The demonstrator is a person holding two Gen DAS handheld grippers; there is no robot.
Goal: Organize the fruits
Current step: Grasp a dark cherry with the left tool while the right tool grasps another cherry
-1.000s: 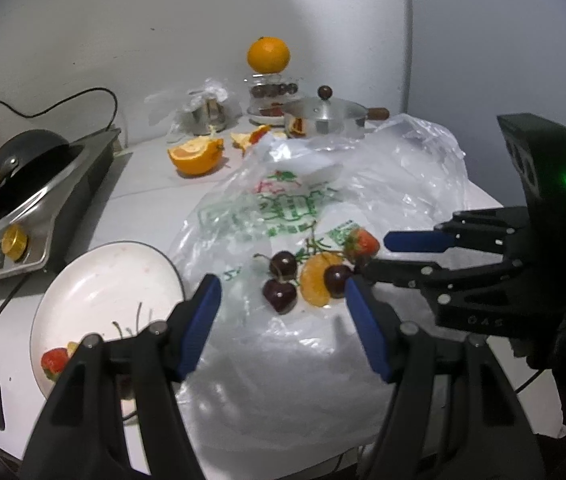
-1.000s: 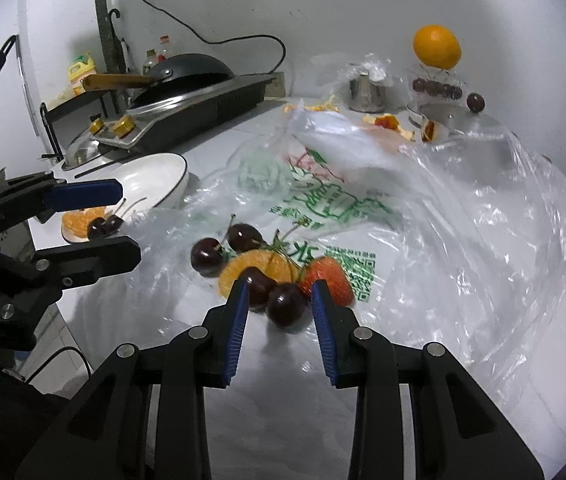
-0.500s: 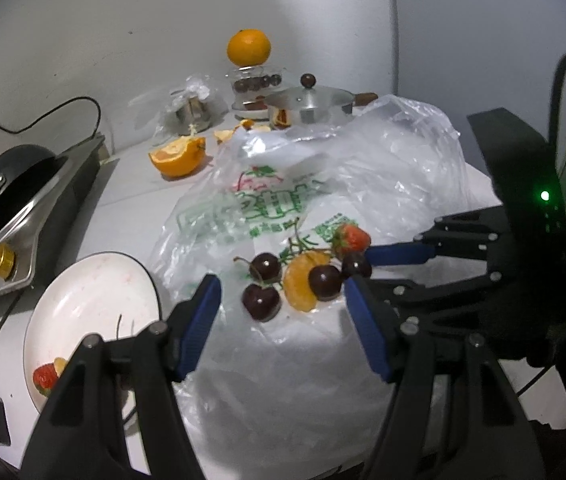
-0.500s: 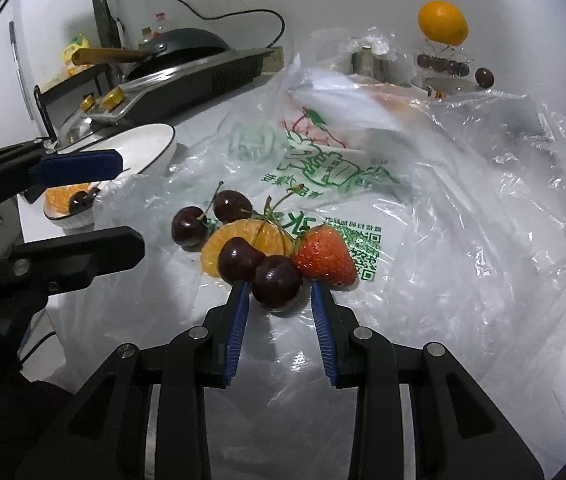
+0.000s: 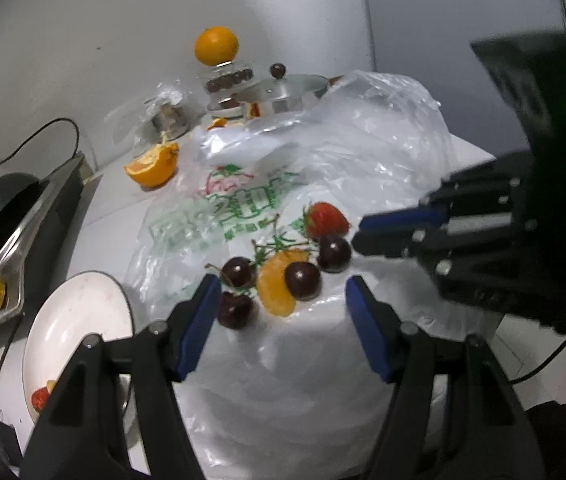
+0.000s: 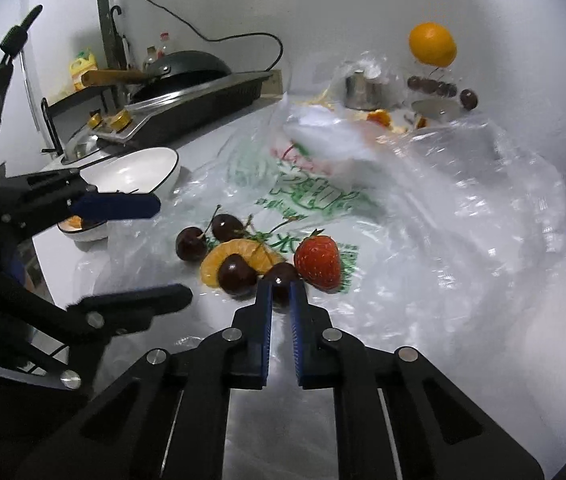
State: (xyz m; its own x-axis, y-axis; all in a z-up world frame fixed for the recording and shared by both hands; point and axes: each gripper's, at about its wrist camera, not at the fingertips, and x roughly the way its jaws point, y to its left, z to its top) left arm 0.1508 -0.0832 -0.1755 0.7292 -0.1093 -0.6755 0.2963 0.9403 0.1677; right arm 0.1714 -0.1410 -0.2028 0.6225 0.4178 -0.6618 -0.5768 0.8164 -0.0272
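Your right gripper (image 6: 281, 294) has just closed its jaws on a dark cherry (image 6: 281, 280).

That cherry sits low in the centre of the right wrist view, on the printed plastic bag (image 6: 423, 240), touching the strawberry (image 6: 318, 261) and beside the orange segment (image 6: 239, 258) and three more cherries. Your left gripper (image 5: 279, 304) stands with fingers apart, holding nothing, over the same cluster. A white plate (image 5: 79, 320) lies at lower left.

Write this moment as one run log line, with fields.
right hand-held gripper: just closed on cherry | left hand-held gripper: open, empty | strawberry: on plastic bag
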